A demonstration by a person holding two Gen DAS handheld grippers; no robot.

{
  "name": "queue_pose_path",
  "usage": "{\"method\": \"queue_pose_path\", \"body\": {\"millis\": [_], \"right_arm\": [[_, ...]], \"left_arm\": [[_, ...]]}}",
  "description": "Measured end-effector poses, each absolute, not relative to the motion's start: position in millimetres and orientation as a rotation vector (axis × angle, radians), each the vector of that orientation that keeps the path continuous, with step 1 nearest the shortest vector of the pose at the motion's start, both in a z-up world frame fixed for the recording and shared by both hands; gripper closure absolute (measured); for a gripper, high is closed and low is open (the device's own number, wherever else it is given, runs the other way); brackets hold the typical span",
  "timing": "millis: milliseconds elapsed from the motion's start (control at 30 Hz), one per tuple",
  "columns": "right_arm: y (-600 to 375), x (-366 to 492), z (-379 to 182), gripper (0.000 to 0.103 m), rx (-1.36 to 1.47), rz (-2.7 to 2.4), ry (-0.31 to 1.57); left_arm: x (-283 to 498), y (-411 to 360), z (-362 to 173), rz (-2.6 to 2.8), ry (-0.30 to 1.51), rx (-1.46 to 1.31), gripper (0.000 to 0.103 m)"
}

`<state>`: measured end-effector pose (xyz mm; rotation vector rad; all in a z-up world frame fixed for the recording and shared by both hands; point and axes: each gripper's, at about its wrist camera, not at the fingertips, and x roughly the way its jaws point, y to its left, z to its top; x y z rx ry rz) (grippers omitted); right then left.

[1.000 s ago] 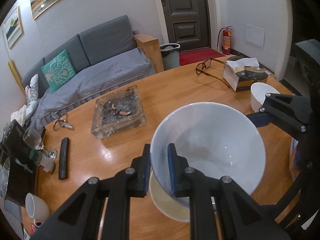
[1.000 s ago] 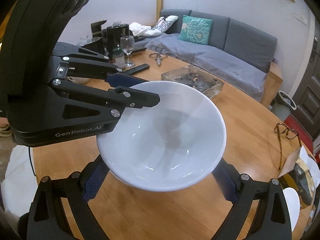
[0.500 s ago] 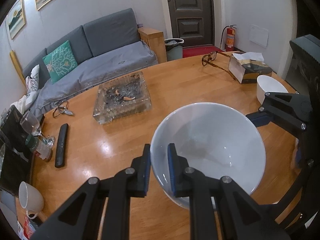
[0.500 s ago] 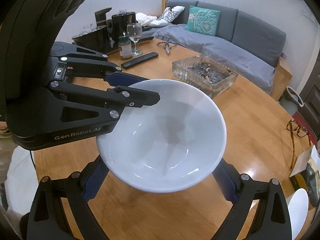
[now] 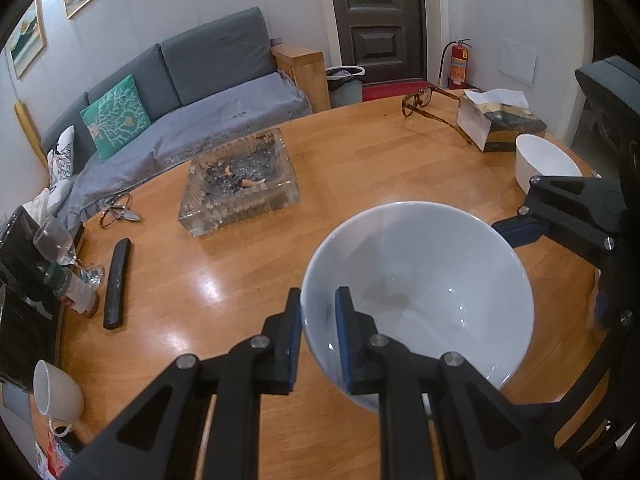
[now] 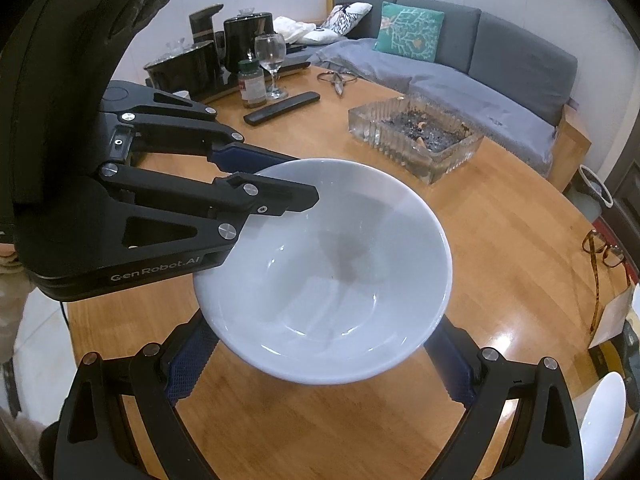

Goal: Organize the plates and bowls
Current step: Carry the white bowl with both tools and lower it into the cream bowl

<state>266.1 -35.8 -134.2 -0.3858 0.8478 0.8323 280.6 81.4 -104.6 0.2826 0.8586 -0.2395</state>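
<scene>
Here, two white bowls: left tool (image 5: pixel 318 332) pinches one bowl (image 5: pixel 416 300); right tool (image 6: pixel 320 364) spread wide around it.

The left gripper (image 5: pixel 317 336) pinches the near rim of a white bowl (image 5: pixel 420 292), one jaw inside and one outside. The right gripper's finger (image 5: pixel 560 216) shows beside the bowl's far rim. On the wooden desk (image 5: pixel 360 168) beyond sit an ashtray (image 5: pixel 238 186), glasses (image 5: pixel 424 100) and a tissue box (image 5: pixel 496 120).
</scene>
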Motion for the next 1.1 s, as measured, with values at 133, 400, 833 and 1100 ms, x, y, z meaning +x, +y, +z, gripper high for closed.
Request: {"method": "queue_pose_path", "body": {"millis": [133, 400, 833, 1100], "right_arm": [[-33.9, 268.0, -135.5, 0.01, -0.394, 0.832, 0.851], [-33.3, 266.7, -137.7, 0.009, -0.412, 0.832, 0.859], [-36.1, 260.5, -140.0, 0.009, -0.439, 0.833, 0.856], [-38.3, 259.7, -136.2, 0.009, -0.442, 0.837, 0.842]], "left_arm": [[281.2, 81.6, -109.2, -0.244, 0.869, 0.287, 0.09], [281.8, 81.0, -115.3, -0.247, 0.884, 0.293, 0.089], [280.6, 82.3, -127.1, -0.246, 0.907, 0.306, 0.089], [280.5, 82.1, -126.3, -0.248, 0.906, 0.3, 0.089]]}}
